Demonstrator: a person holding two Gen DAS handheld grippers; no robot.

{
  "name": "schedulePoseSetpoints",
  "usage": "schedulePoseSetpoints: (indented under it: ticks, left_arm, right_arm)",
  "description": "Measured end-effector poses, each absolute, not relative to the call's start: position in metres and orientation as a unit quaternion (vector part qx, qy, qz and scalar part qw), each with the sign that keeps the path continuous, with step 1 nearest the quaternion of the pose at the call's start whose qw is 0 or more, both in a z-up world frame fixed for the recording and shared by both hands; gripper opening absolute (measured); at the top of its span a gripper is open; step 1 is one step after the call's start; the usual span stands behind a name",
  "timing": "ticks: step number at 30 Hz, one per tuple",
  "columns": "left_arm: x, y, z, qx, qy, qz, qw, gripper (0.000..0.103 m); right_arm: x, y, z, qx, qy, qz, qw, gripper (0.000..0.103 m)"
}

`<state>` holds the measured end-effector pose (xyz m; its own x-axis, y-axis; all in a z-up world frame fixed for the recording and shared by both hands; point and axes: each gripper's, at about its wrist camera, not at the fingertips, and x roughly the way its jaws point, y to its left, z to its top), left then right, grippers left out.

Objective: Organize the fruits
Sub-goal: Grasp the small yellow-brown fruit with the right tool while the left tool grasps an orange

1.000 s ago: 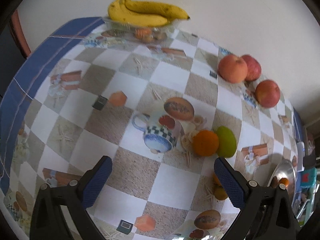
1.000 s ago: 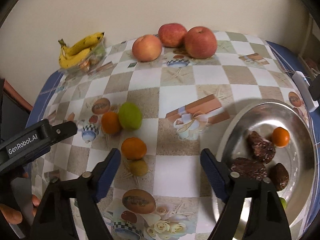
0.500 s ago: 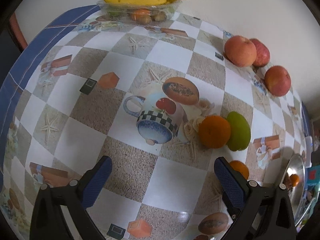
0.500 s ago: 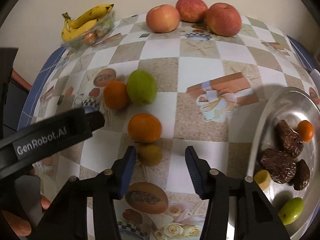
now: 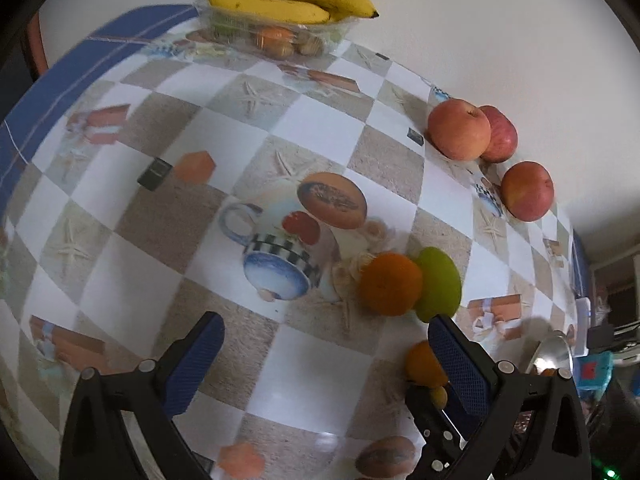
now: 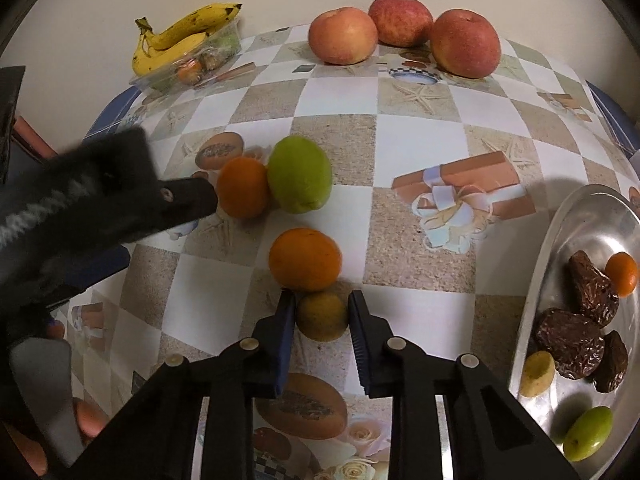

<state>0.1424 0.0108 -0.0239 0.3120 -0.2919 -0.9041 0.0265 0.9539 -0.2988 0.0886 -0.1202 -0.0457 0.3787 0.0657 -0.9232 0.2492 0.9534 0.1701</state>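
right tool pinches a small fruit near the surface's middle

toward the middle of the surface (image 6: 420,136), which wears a checkered cloth printed with cups and gift boxes, the right tool (image 6: 322,306) has just been closing and now grips a small yellow-green fruit (image 6: 322,316), one pad against each side. the fruit sits on the cloth, touching or all but touching an orange (image 6: 305,259) just beyond it. farther on, a second orange (image 6: 243,187) and a green lemon-shaped fruit (image 6: 299,174) lie pressed together.

along the far edge, by the wall, three apples (image 6: 404,36) sit in a close group. at the far left corner a clear plastic tray (image 6: 192,66) holds small fruits, with a bunch of bananas (image 6: 180,38) lying across its top.

at the right edge stands a metal plate (image 6: 592,216). on it are several dark wrinkled dates (image 6: 580,320), a small orange fruit (image 6: 621,273), a pale yellow piece (image 6: 538,373) and a small green fruit (image 6: 589,433).

the left tool (image 5: 326,344) hovers over the cloth with its blue pads wide apart and nothing between them. from its camera the paired orange (image 5: 390,284) and green fruit (image 5: 438,282) lie just ahead of its right pad, and the gripped fruit (image 5: 439,397) peeks out behind that pad, beside the black fingers of the other tool. a person's fingertips (image 6: 90,418) show at the lower left of the right camera's view.
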Motion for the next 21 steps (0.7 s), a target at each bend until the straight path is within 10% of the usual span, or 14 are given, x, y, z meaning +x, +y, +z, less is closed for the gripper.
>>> schedulePoseSetpoints:
  ticks: [8,21]
  left_arm:
    - [0.137,-0.010,-0.029,-0.119,0.595,-0.127,0.784,0.101]
    - [0.128,-0.048,-0.040,-0.107,0.617,-0.196,0.754,0.049]
  right_arm:
    - [0.083,-0.146,-0.044,0.156,0.549,-0.088,0.816,0.028]
    - [0.074,-0.167,-0.044,0.179,0.546,-0.111,0.811,0.028]
